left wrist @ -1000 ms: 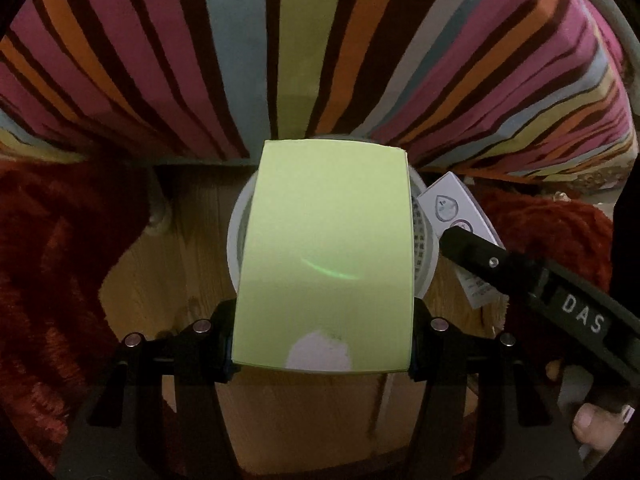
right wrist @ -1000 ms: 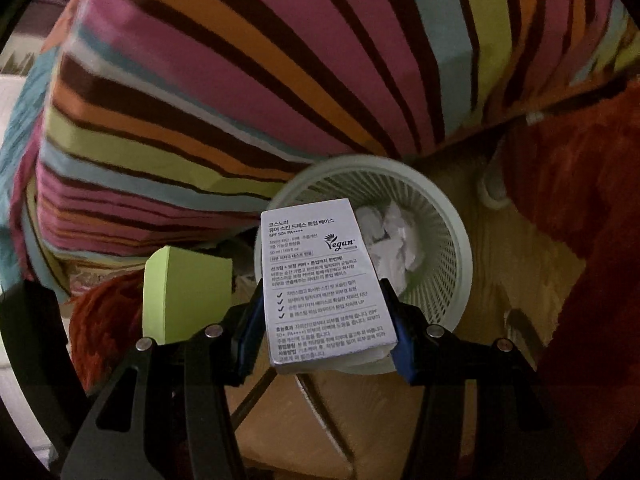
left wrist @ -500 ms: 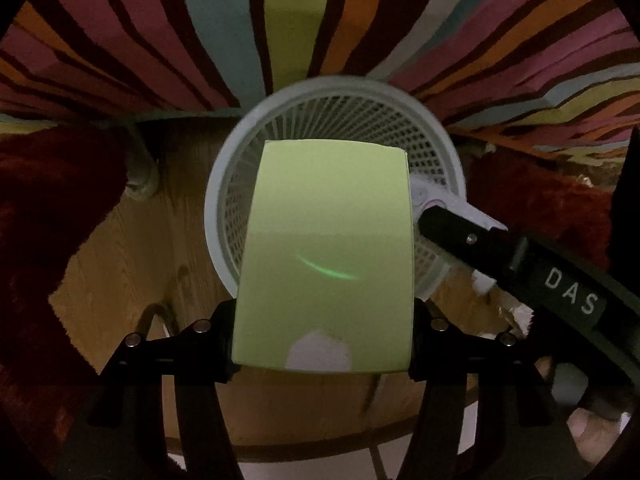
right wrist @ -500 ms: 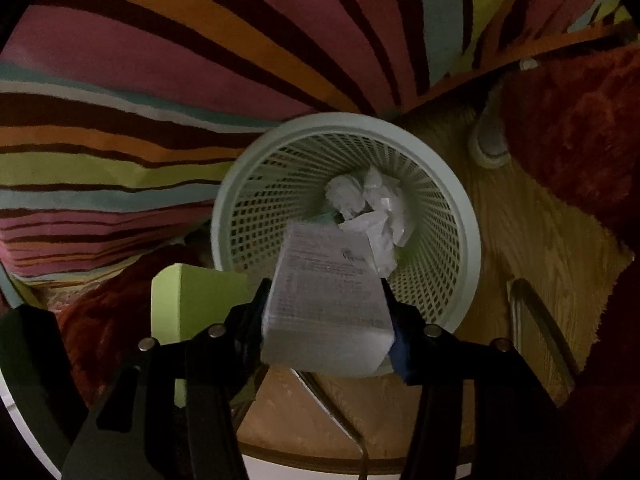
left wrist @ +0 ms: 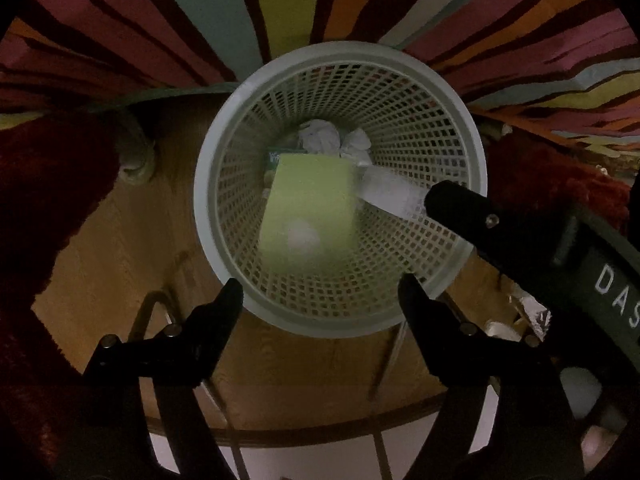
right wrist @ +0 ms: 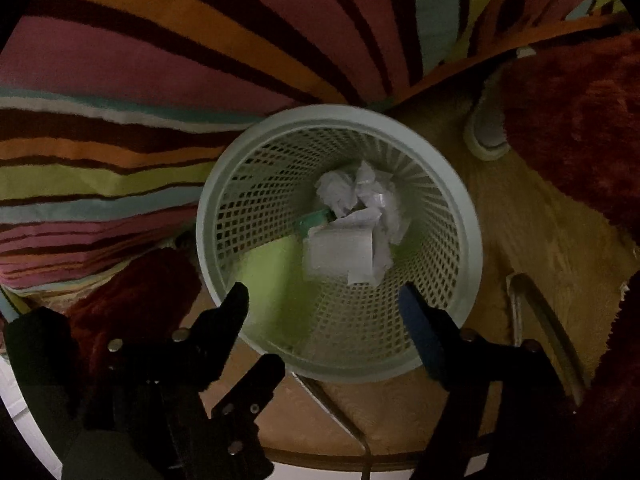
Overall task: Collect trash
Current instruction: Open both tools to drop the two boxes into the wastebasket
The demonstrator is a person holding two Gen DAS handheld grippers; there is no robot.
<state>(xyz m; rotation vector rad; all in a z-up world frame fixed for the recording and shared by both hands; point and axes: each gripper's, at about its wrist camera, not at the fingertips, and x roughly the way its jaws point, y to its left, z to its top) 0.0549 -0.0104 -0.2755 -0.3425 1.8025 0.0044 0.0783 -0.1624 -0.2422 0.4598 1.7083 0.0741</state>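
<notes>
A lime-green flat cardboard box (left wrist: 308,212) is inside the round pale mesh plastic wastebasket (left wrist: 224,148), blurred, leaning toward the basket's near wall. Just beside it, to the right, a white printed carton (right wrist: 340,252) is also inside the basket, blurred too, over the crumpled white paper (right wrist: 352,192) that lies at the bottom. A small piece of teal packaging (right wrist: 316,218) shows under the paper.

The left gripper (left wrist: 320,292) hangs over the near rim of the basket, pointing steeply down. Its jaws are opening, with nothing between them; the green box is free of the black fingers. The right gripper (right wrist: 324,300) hangs over the same rim, its jaws opening as well, and the white carton is clear of its pads. In the left wrist view the right gripper reaches in from the right side, across the rim.

The basket stands on a wooden floor (left wrist: 120,240). A striped blanket of many colours (right wrist: 160,60) hangs behind it. A dark red shaggy rug (left wrist: 48,184) lies at both sides.
</notes>
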